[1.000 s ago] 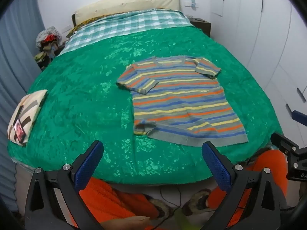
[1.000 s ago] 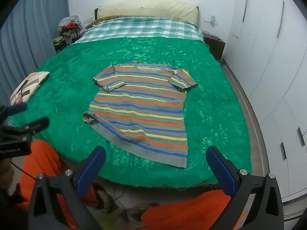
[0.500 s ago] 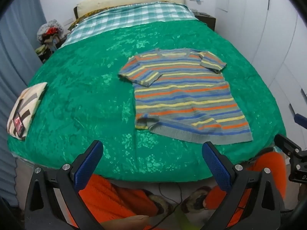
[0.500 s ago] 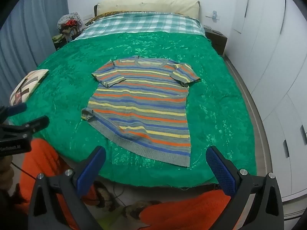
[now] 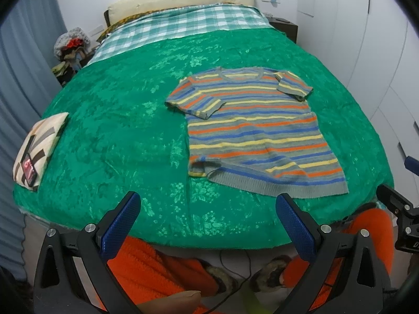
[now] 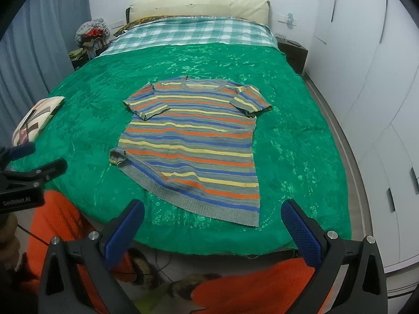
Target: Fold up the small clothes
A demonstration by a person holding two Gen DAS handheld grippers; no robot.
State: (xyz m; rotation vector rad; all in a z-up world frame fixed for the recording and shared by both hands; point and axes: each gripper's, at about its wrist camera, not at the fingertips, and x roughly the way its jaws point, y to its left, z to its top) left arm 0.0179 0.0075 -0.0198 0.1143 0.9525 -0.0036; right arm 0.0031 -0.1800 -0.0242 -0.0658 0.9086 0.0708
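Both views have closed in on the shirt (image 5: 251,136), which lies flat at frame centre on the green bedspread (image 5: 117,130), unfolded. Left gripper (image 5: 207,210) and right gripper (image 6: 213,218), jaws wide and empty, hang short of the hem: folding seems about to start. Lower left of the right view, a label apparently reads "GenRobot.AI"

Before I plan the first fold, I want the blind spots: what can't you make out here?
- Shirt: underside hidden in both views; the near left hem corner is curled over, hiding what lies beneath.
- Small dark item on the cushion: too small to identify, left view.
- Pile beside the bed: too small and jumbled to identify.
- Bedside table: partly hidden by the bed.
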